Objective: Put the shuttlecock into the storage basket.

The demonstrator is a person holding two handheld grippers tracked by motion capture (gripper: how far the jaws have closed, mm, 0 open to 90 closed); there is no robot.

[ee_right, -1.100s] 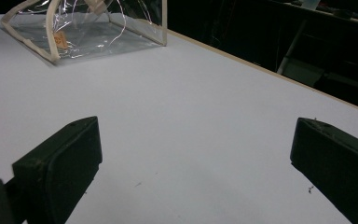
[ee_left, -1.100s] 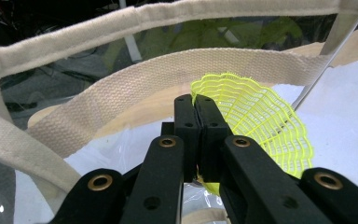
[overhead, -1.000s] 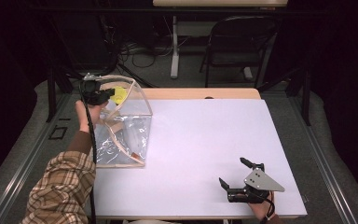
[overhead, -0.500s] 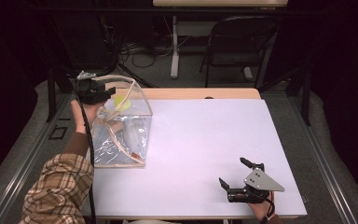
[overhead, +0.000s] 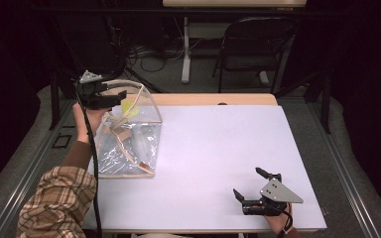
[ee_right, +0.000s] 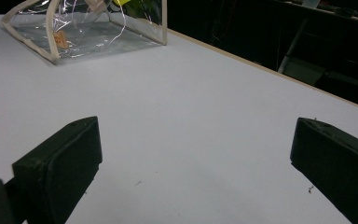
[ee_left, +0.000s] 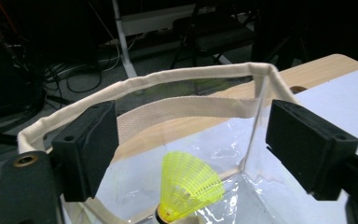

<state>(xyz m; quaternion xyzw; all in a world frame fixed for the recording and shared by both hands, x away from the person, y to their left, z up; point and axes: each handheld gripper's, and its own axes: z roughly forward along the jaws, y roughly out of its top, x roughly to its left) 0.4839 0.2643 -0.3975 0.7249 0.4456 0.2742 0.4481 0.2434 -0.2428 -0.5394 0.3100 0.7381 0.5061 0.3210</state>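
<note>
Two black jaws of the left gripper [ee_left: 191, 154] stand wide apart with nothing between them, hovering over the open mouth of a clear plastic bag with cream fabric trim [ee_left: 177, 84]. Inside that bag, below the jaws, sits a yellow mesh-skirted shuttlecock [ee_left: 186, 191]. In the high view the left gripper [overhead: 110, 95] is held above the bag's [overhead: 129, 144] top edge at the far left of the white table [overhead: 218, 148], the hand [overhead: 87, 121] and plaid sleeve [overhead: 54, 203] reaching up from below. The right gripper [ee_right: 191, 163] also has its jaws spread wide and empty, low over bare tabletop. It rests near the front right corner [overhead: 253, 186], well apart from the bag.
</note>
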